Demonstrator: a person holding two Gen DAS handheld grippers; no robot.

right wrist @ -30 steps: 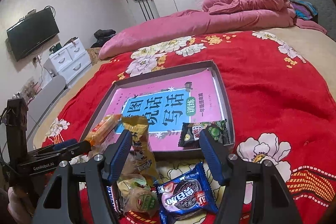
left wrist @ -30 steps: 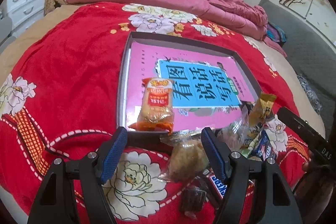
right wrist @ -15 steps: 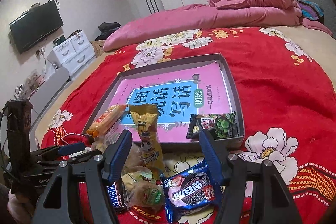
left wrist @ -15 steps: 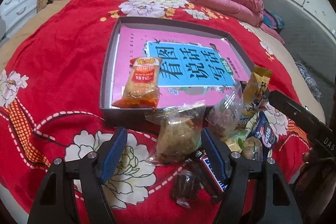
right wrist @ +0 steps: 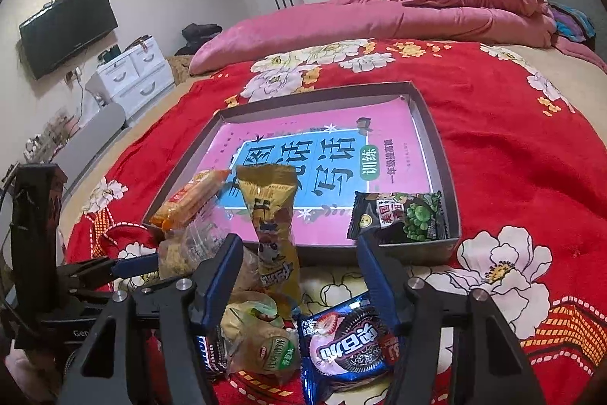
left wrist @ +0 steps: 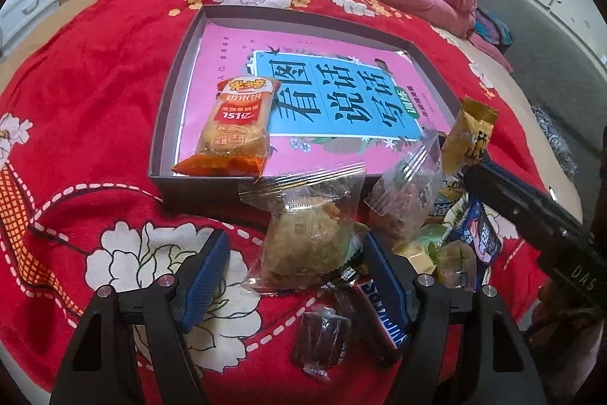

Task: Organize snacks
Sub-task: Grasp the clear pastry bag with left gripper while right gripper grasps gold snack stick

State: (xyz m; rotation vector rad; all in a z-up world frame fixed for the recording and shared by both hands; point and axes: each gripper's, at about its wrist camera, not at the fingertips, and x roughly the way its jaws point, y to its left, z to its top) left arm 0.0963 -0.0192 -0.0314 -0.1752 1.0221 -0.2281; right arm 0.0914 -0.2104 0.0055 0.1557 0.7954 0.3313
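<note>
Left gripper (left wrist: 296,264) is spread wide, empty, straddling the clear-wrapped pastry (left wrist: 307,238) just short of the tray's (left wrist: 167,124) near wall. Right gripper (right wrist: 299,264) is also wide and empty, hovering over the pile at 6 o'clock of the tray, with the Oreo pack (right wrist: 349,348) just below its right finger.

Likely step: left picks the pastry. Drop lower first and get both pads onto the cake body, not the loose film (crinkly wrap will slip or tear out). Close gently, it looks crushable. Lift clear of the tray wall and set down at 12 o'clock of the orange rice-cracker pack (left wrist: 235,131), which already sits at the tray's 7 o'clock. The green pea packet (right wrist: 398,219) holds the 5 o'clock corner.

Readable: "151亿" on the cracker pack; the Snickers bar (left wrist: 383,314), lettering partly hidden by the finger; the tray liner in large characters, "看图说话写话", green badge "训练". The yellow packet (right wrist: 271,215) print is too blurred to read.
</note>
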